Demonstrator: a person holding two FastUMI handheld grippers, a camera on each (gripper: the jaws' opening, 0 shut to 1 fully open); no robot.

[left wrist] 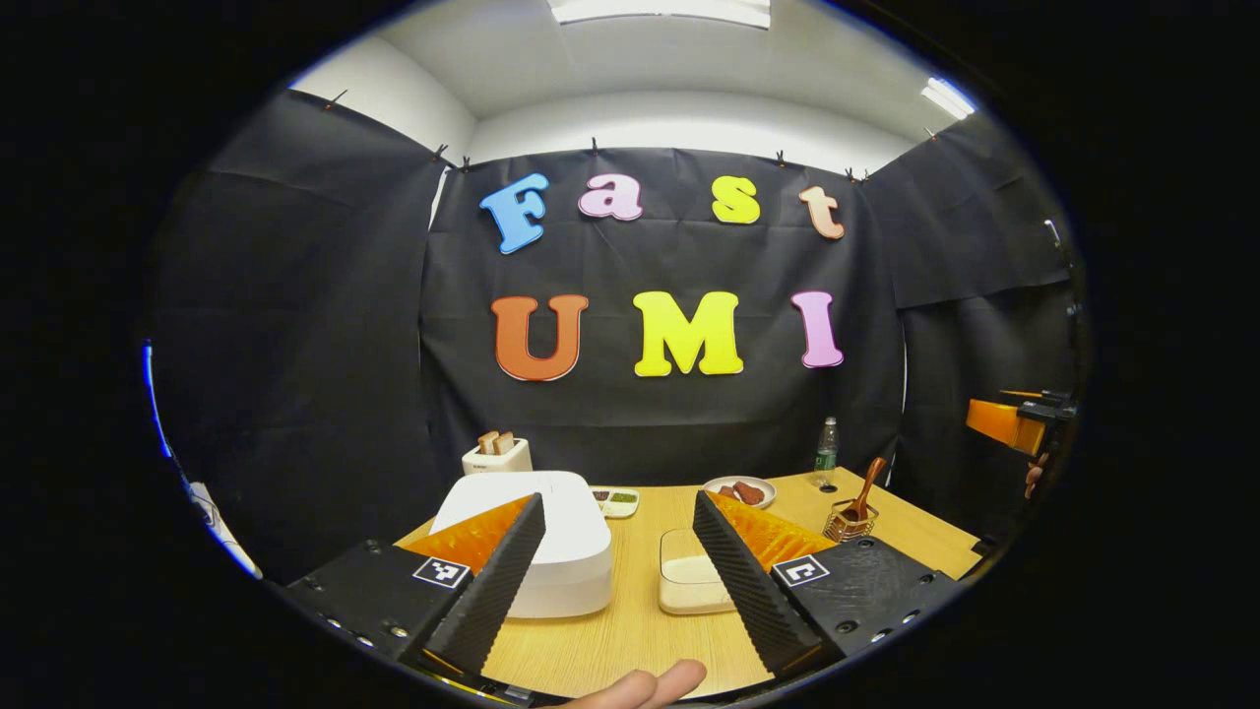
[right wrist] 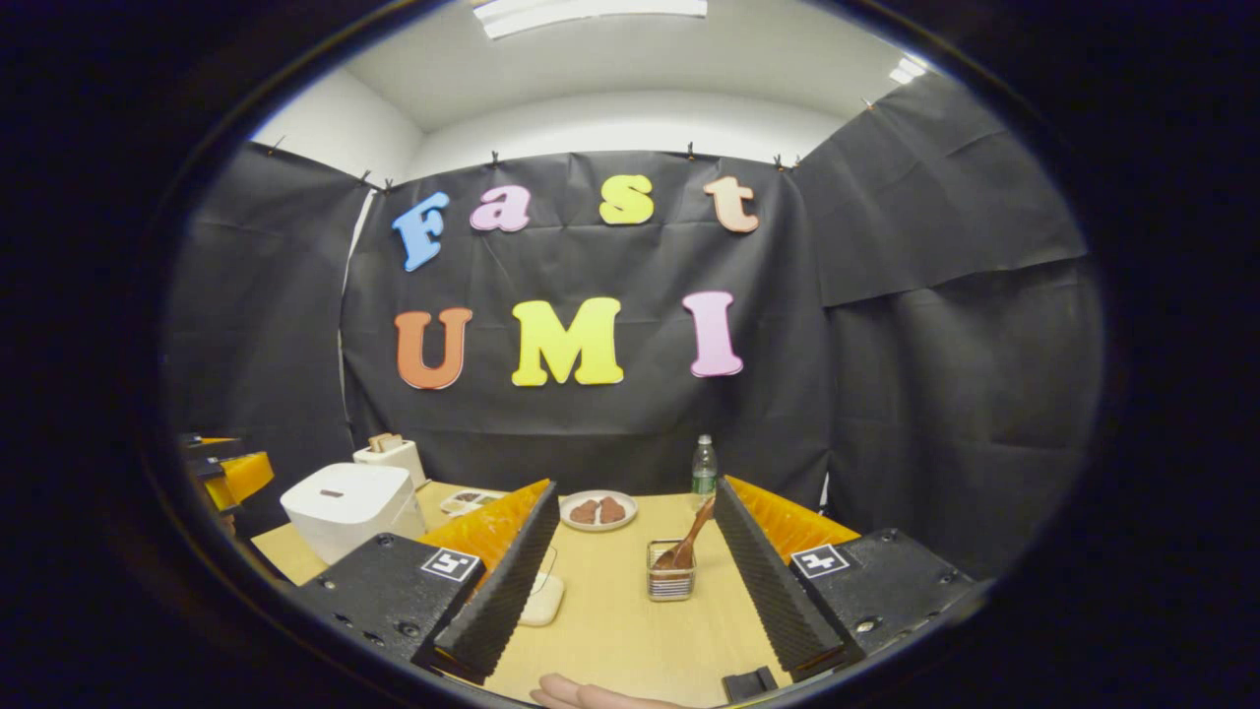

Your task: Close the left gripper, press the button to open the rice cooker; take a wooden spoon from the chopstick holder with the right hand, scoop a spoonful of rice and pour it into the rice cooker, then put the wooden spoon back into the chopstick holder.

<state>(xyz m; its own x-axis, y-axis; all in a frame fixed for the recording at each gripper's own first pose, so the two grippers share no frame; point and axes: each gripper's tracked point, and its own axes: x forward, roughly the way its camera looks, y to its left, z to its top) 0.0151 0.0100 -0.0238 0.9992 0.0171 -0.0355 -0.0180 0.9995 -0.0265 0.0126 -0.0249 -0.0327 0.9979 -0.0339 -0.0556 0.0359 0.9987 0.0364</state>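
Your left hand-held gripper (left wrist: 617, 566) hangs above the near edge of the table (left wrist: 630, 640) with its fingers wide apart, and that is the first trap: the cooker (left wrist: 551, 537) sits closed just ahead, left of centre, and if you go for its button with the fingers spread, one tip may slip past it or catch the lid edge and shove the whole cooker along the table, so bring them together first. I cannot make out the button itself from the left gripper view, so line up carefully before pressing. Your right hand-held gripper (right wrist: 635, 586) is open too, holding nothing, aimed at the holder (right wrist: 670, 576), where the spoon (right wrist: 691, 539) leans tilted to the right. The holder looks light; a sideways pull on that slanted handle could tip it or drag it, so lift along the handle's lean. The rice tray (left wrist: 692, 581) lies just beside the cooker, between it and the holder, and looks shallow: a steep scoop may push it or spill grains. The plate (right wrist: 598, 510) and bottle (right wrist: 703, 471) stand further back, near enough for a wide swing to clip
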